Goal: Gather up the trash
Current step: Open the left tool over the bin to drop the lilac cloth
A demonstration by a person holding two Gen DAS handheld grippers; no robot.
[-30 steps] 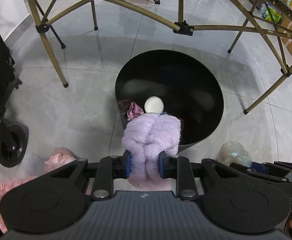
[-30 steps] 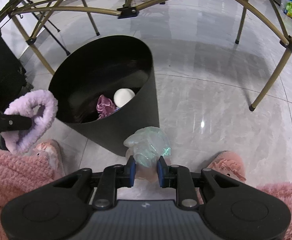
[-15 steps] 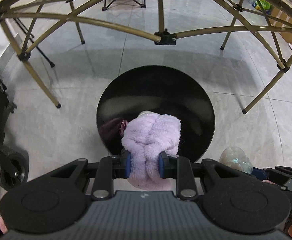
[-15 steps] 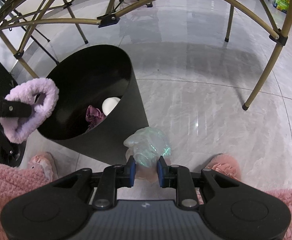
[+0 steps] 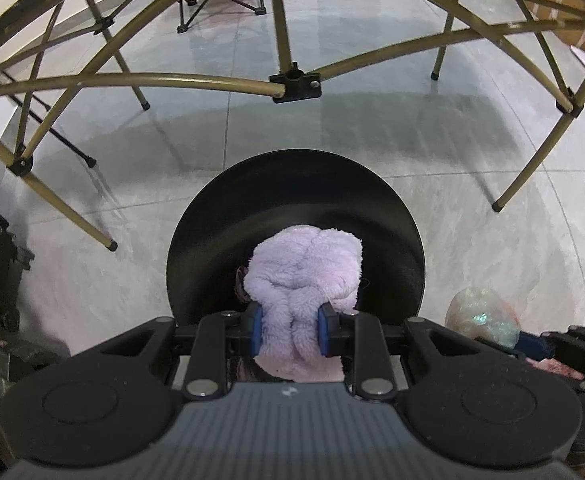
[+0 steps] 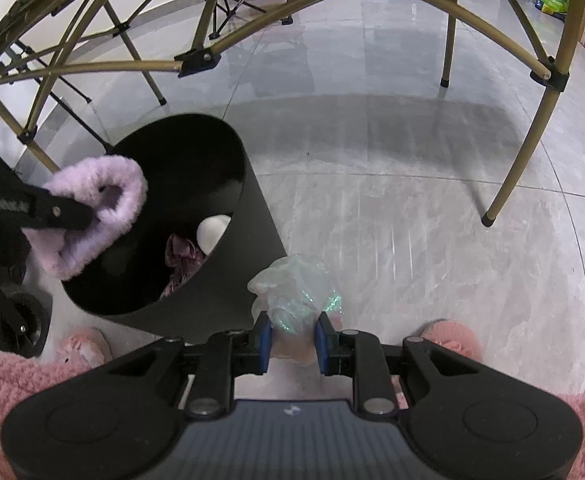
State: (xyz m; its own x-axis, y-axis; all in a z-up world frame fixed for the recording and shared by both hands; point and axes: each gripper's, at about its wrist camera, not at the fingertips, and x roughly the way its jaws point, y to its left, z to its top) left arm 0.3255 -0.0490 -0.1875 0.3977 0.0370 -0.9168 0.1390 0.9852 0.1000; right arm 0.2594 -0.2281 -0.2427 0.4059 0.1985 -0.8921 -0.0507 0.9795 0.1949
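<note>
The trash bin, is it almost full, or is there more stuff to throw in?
Not full. The black bin already holds a white ball and a crumpled pink scrap. Two pieces are in hand: the left hand-held gripper holds a fluffy purple loop over the bin's opening, and the right hand-held gripper clamps a shiny plastic wad beside the bin. Both remain to be dropped in.

Floor: pale grey glossy tiles, thin grout lines. Black bin stands on it, open top. Gold folding-frame legs rest on black feet around the bin. Pink fuzzy slippers on the tiles near the bin.
</note>
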